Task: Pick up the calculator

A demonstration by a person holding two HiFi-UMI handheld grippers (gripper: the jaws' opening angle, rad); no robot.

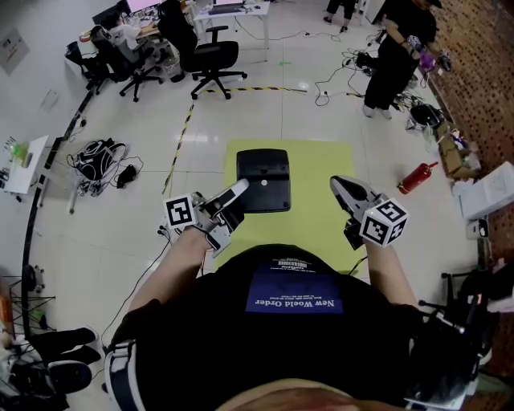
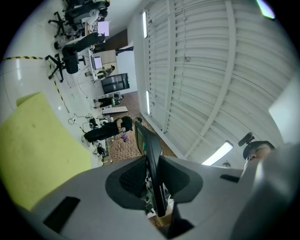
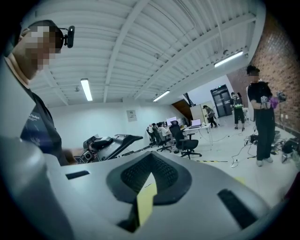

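Clad in a black short-sleeved T-shirt (image 1: 241, 337) with a blue rectangular chest panel (image 1: 293, 293) lettered in white. Pale grey moulded plastic left gripper (image 1: 238, 191) and right gripper (image 1: 337, 182), each carrying a black-and-white square-marker cube (image 1: 181, 212), with black ribbed pads (image 3: 150, 174).

In the head view the calculator (image 1: 263, 180) is too dark to make out keys or a screen, and its near left corner is covered by the tips of the left gripper (image 1: 238, 197). The person's chest (image 1: 293, 293) hides the near edge of the yellow mat (image 1: 321, 168). In the left gripper view the calculator is seen edge-on. Its lower end is buried between the pads, and the mat is cut off at the left. Things on the far desks (image 1: 233, 10) are too small to tell.
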